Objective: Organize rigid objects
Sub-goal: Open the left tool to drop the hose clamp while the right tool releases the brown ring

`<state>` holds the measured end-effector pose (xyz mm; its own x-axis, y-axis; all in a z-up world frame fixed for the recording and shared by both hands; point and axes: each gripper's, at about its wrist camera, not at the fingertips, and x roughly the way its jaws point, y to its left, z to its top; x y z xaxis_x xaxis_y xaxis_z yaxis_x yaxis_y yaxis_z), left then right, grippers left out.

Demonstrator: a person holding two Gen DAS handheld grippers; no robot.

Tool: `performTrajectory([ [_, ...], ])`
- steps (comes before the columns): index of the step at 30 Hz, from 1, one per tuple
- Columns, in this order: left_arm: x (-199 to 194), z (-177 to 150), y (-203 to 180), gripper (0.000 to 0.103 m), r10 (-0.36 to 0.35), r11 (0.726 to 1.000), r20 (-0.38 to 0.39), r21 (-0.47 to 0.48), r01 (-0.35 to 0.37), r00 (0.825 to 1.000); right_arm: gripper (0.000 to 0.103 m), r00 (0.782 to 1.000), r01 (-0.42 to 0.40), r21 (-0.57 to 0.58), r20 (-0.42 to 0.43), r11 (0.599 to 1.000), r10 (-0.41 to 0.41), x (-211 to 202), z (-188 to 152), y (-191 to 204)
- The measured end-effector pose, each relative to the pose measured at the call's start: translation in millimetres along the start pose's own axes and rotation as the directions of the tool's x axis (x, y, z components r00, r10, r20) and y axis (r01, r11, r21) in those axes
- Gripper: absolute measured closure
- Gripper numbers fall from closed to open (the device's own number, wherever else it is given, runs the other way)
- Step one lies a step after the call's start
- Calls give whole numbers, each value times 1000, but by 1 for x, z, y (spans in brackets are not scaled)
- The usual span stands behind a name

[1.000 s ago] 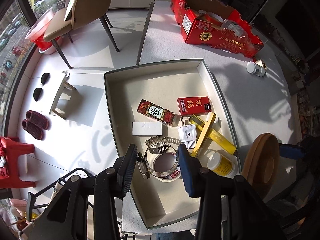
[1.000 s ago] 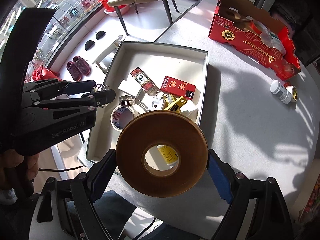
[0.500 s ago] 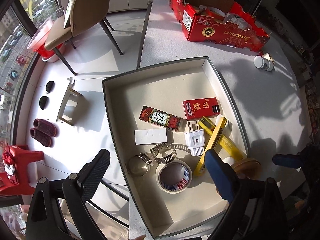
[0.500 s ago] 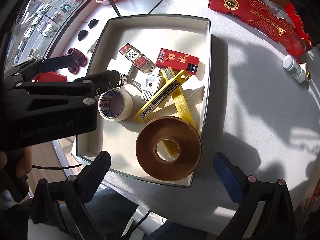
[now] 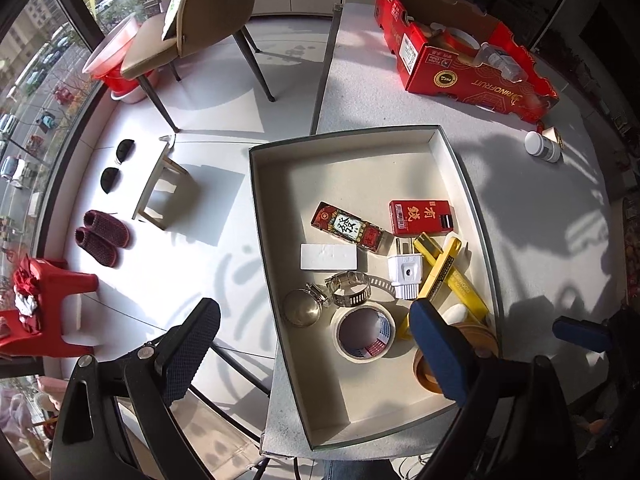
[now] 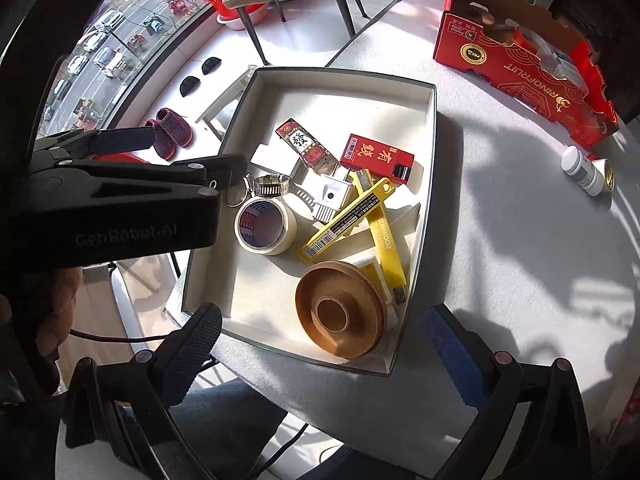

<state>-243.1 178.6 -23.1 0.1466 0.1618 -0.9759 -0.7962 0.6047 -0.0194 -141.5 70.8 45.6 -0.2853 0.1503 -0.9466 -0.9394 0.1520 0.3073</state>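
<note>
A shallow white tray (image 5: 460,168) on the table holds several rigid items. A brown tape roll (image 6: 340,314) lies flat in its near right corner, partly on a yellow utility knife (image 6: 384,240). My right gripper (image 6: 322,312) hovers open above that roll, apart from it. A white tape roll (image 5: 362,332), a round metal disc (image 5: 302,307), a hose clamp (image 5: 348,288) and a white plug (image 5: 406,274) lie below my left gripper (image 5: 314,306), which is open and holds nothing. The brown tape roll (image 5: 480,336) is half hidden behind its blue finger.
Two red packs (image 5: 420,216) and a white card (image 5: 328,257) lie mid-tray. A red fruit carton (image 5: 460,68) stands at the back. A white bottle (image 5: 542,146) sits right of the tray. Left of the table edge are a chair (image 5: 192,28), stool (image 5: 160,188) and slippers (image 5: 100,236).
Both grippers opened wide. The left one let go of the metal disc, which now lies in the tray. The brown tape roll left the right gripper and dropped flat into the tray.
</note>
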Motion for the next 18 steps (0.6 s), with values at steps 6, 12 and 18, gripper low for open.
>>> performTrajectory([
  [6, -2, -2, 1, 6, -4, 1000, -1, -15, 4, 1000, 0, 1000, 0, 2, -3, 1000, 0, 0, -1, 0],
  [12, -2, -3, -3, 6, -8, 1000, -9, -16, 8, 1000, 0, 1000, 2, 6, -2, 1000, -2, -1, -3, -2],
  [18, -5, -4, -4, 6, -11, 1000, 7, -26, 11, 1000, 0, 1000, 7, 20, -1, 1000, -7, -3, -5, -6],
])
